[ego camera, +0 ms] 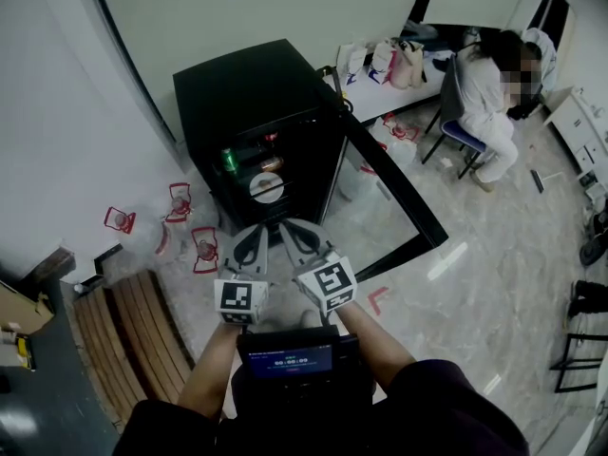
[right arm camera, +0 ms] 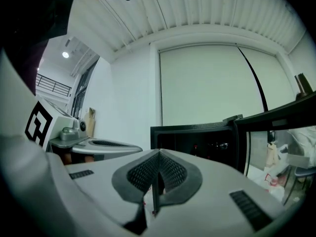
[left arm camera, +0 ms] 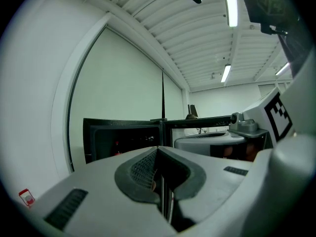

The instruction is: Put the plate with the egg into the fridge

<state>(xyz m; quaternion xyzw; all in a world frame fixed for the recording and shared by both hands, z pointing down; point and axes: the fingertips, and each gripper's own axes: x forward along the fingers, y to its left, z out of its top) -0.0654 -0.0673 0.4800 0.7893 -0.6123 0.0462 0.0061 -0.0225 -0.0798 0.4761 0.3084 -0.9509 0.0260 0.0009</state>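
A small black fridge (ego camera: 249, 93) stands on the floor with its glass door (ego camera: 391, 196) swung open to the right. On a shelf inside lies a white plate (ego camera: 266, 187) with something small on it, too small to tell as the egg. A green can (ego camera: 229, 160) stands on the shelf above. My left gripper (ego camera: 250, 243) (left arm camera: 158, 150) and right gripper (ego camera: 298, 237) (right arm camera: 159, 154) hang side by side in front of the fridge, apart from it. Both are shut with nothing between their pads. Each gripper view looks up at the open fridge (left arm camera: 123, 137) (right arm camera: 197, 139).
Several red-and-white packs (ego camera: 204, 248) lie on the floor left of the fridge. A slatted wooden bench (ego camera: 133, 335) is at the lower left. A person (ego camera: 489, 93) sits at a table with bags (ego camera: 394, 60) at the back right. The open door blocks the fridge's right side.
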